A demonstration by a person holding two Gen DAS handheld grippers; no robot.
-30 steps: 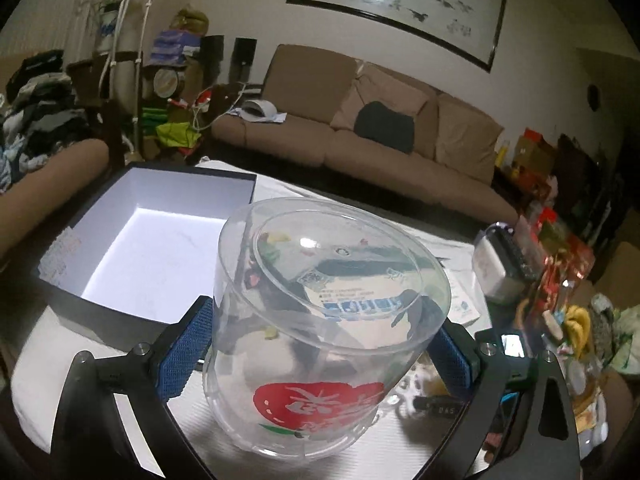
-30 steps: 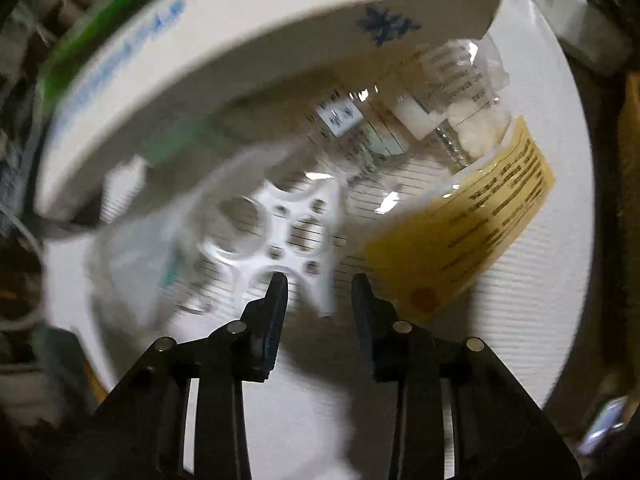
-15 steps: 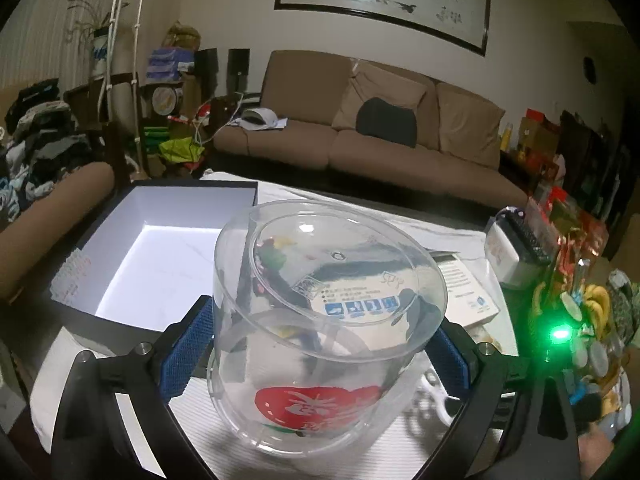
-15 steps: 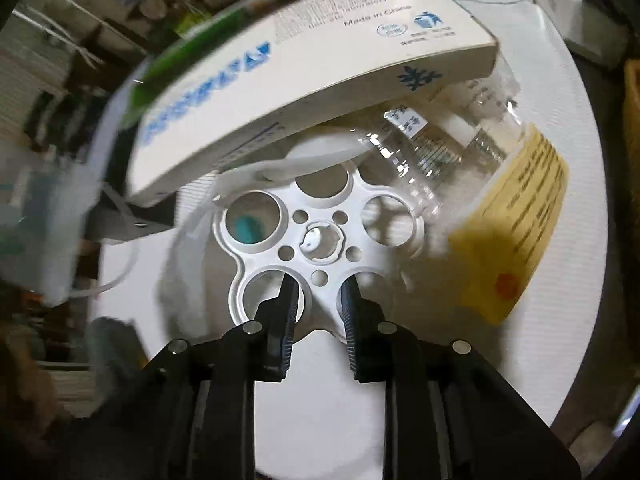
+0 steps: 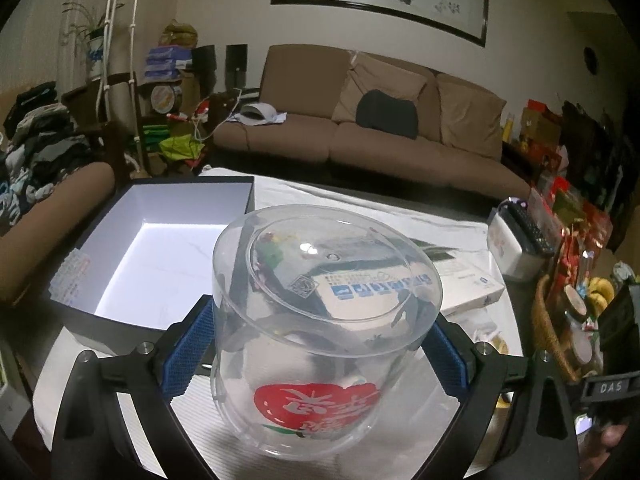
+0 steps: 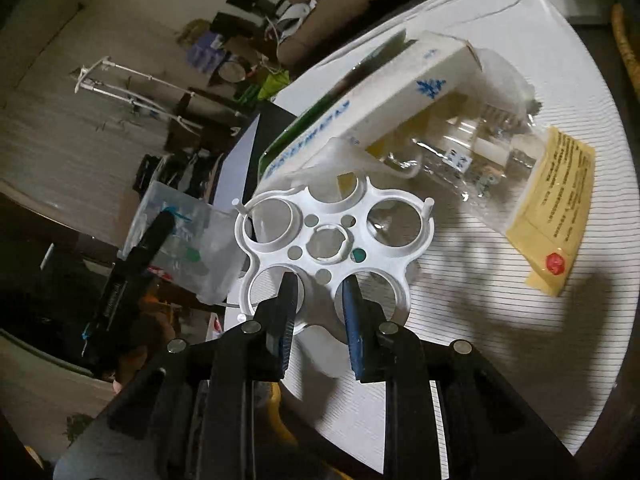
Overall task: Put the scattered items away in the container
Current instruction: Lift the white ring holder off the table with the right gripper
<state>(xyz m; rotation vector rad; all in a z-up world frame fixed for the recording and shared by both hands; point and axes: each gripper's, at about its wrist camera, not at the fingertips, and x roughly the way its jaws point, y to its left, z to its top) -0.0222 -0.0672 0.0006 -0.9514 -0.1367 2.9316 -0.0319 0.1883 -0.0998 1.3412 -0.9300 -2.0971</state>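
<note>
My left gripper (image 5: 320,356) is shut on a clear plastic tub (image 5: 324,280) with a red fruit print, its blue pads pressing both sides. Behind it to the left lies an open black box (image 5: 116,332) with a white inside. In the right wrist view my right gripper (image 6: 318,284) is shut on a spoke of a white round rack (image 6: 332,216) with large holes, held up off the striped tablecloth (image 6: 480,320). Beyond the rack lie a white carton (image 6: 384,100) and a clear bag with a yellow label (image 6: 552,208). The tub (image 6: 188,248) shows at the left there.
A brown sofa (image 5: 360,148) stands beyond the table. At the right of the table are a white caddy with a remote (image 5: 516,240) and a wicker basket with bananas (image 5: 552,328). The white carton (image 5: 460,280) lies behind the tub.
The right gripper closed on the white rack, then lifted it off the cloth and tipped upward, so the room now shows. The left gripper with the tub barely moved.
</note>
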